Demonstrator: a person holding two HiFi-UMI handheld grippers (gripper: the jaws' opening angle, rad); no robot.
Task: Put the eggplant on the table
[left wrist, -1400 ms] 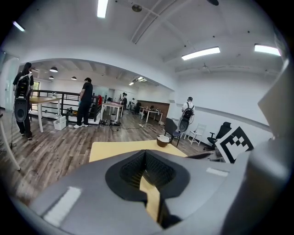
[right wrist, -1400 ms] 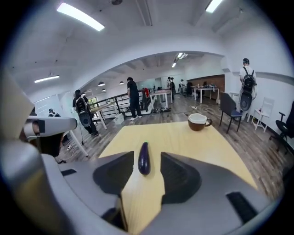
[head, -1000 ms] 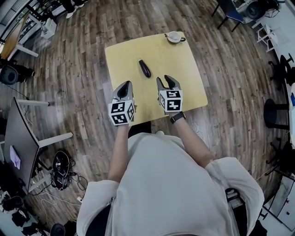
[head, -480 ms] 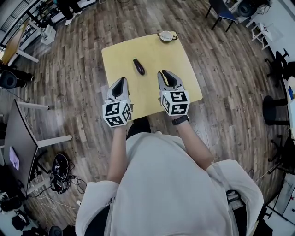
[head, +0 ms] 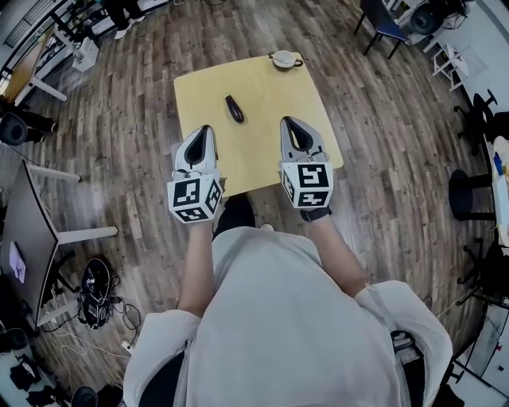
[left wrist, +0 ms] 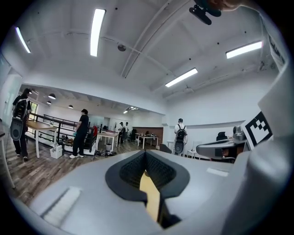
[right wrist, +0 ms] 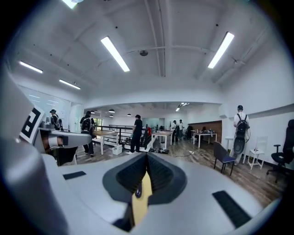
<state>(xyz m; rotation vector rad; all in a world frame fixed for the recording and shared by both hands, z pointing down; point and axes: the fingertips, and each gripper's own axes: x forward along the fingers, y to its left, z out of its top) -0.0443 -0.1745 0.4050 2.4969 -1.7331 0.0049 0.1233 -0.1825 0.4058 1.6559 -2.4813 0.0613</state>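
Note:
A dark purple eggplant [head: 234,108] lies on its own on the small yellow table [head: 270,95], toward the far middle. Both grippers are held up in front of me, level, above the table's near edge and well short of the eggplant. My left gripper [head: 203,129] is shut with nothing in it; in the left gripper view its jaws [left wrist: 145,153] meet at the tip. My right gripper [head: 288,122] is shut as well, its jaws [right wrist: 147,155] together and empty. Both gripper views look out across the room, over the table.
A white cup on a saucer [head: 284,60] stands at the table's far edge. Wooden floor surrounds the table. A chair [head: 382,20] is at the far right and a grey desk [head: 32,238] with cables at the left. Several people [right wrist: 136,133] stand among far desks.
Both grippers have risen toward the head camera and drawn back from the table top. The right gripper's jaws, open a second ago, have closed. The eggplant stays where it lay.

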